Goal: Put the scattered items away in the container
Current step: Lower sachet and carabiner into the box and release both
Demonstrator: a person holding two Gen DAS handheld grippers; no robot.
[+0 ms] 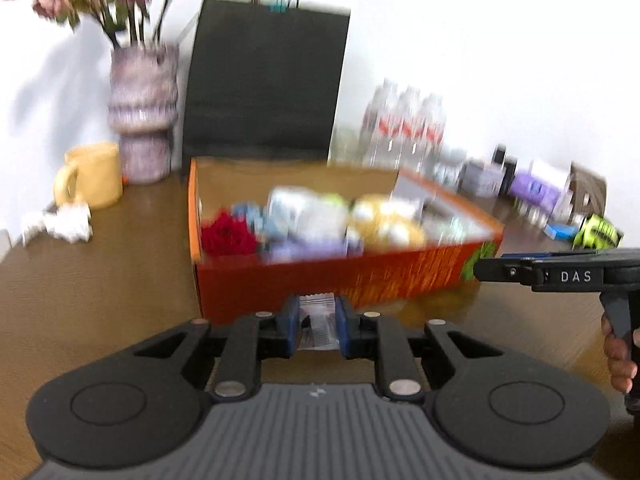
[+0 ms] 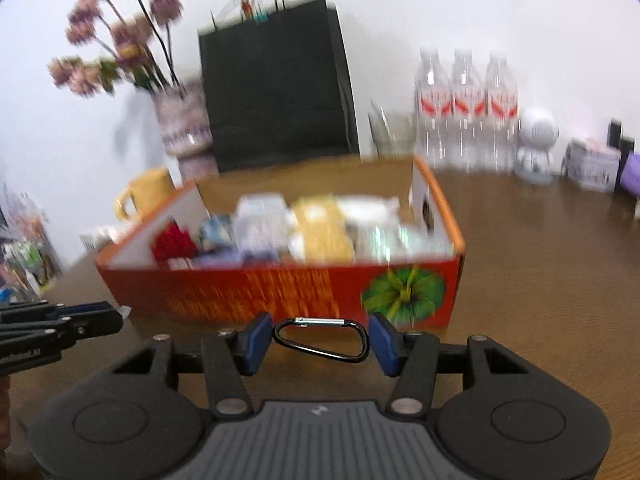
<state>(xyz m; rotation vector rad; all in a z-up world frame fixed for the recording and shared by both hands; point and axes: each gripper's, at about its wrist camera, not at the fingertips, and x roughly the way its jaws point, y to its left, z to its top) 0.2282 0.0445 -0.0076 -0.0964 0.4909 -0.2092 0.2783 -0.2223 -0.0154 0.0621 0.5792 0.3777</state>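
Observation:
An orange cardboard box point(image 1: 332, 280) point(image 2: 280, 292) stands on the brown table, filled with several items, among them a red flower point(image 1: 226, 236) and yellow and white packets. My left gripper point(image 1: 317, 322) is shut on a small clear sachet point(image 1: 318, 320), just in front of the box's near wall. My right gripper point(image 2: 320, 338) is shut on a black carabiner point(image 2: 320, 340), held crosswise between the blue pads, also in front of the box. The right gripper also shows in the left wrist view point(image 1: 560, 274), right of the box. Both views are blurred.
Behind the box stand a black paper bag point(image 1: 264, 84), a vase of flowers point(image 1: 142, 120), a yellow mug point(image 1: 92, 176) and water bottles point(image 2: 466, 112). Crumpled paper point(image 1: 60, 224) lies at left. Small boxes and packets point(image 1: 540, 192) sit at the back right, with a white figurine point(image 2: 534, 144).

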